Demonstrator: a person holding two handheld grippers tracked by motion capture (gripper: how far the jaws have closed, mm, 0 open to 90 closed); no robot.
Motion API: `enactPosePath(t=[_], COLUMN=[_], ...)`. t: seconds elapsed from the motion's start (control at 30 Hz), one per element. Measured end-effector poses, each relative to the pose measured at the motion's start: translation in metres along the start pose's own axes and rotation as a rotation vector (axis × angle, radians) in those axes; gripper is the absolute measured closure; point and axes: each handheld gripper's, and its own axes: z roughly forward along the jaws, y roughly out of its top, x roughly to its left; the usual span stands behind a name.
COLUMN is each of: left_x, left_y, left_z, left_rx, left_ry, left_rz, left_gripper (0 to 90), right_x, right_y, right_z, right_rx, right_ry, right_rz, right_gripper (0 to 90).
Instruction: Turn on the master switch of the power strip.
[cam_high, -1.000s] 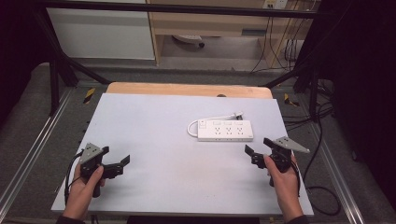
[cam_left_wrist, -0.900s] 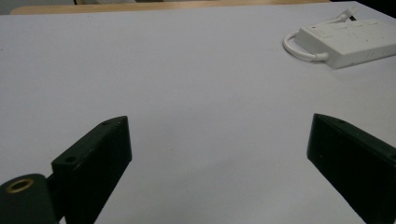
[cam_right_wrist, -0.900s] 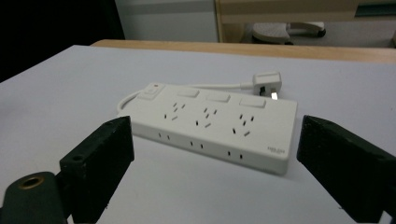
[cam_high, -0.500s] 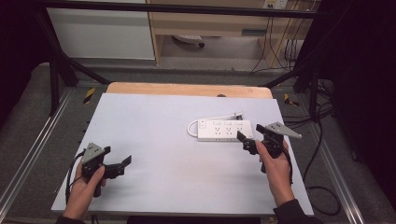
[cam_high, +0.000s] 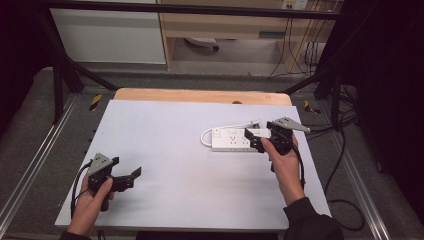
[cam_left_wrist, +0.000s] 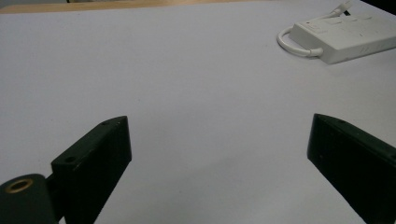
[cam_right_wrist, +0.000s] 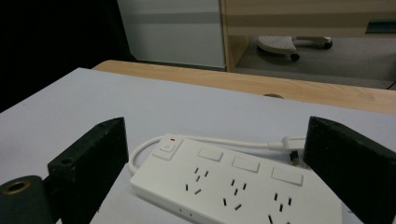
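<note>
Right tool (cam_high: 258, 136) jaws apart astride power strip (cam_high: 231, 139); left tool (cam_high: 131, 176) spread wide, well apart.

The power strip (cam_high: 231, 139) lies flat on the worktop (cam_high: 165, 130), right of centre and toward the far side, its long side running left to right. Its cable (cam_high: 206, 135) loops out at the left end and runs back along the far edge to the plug (cam_high: 254, 122) (resting on the worktop just behind the strip's right half). The right hand-held gripper (cam_high: 256, 139) sits at the strip's right end, jaws standing wide on either side of it. The left hand-held gripper (cam_high: 129, 171) is at the near left, well apart from the strip, jaws spread over bare worktop.
</note>
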Motion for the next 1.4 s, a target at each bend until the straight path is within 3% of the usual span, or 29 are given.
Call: enactPosePath(t=[0.17, 0.43, 0.93, 1.4], left_x=[0.000, 0.000, 0.000, 0.002], left_y=[0.000, 0.000, -0.001, -0.002], left_z=[0.000, 0.001, 0.002, 0.003], left_rx=[0.003, 0.003, 0.009, 0.014], left_ry=[-0.003, -0.006, -0.009, -0.009], left_rz=[0.000, -0.004, -0.008, -0.015], left_gripper=[6.4, 6.4, 6.4, 6.4], right_x=[0.002, 0.002, 0.005, 0.008], right_y=[0.009, 0.019, 0.021, 0.015], right_z=[0.010, 0.030, 0.069, 0.098], right_rx=[-0.005, -0.028, 0.000, 0.064], right_ry=[0.025, 0.018, 0.016, 0.022], right_rz=[-0.005, -0.014, -0.050, -0.079], right_gripper=[10.9, 17.8, 33.6, 50.9])
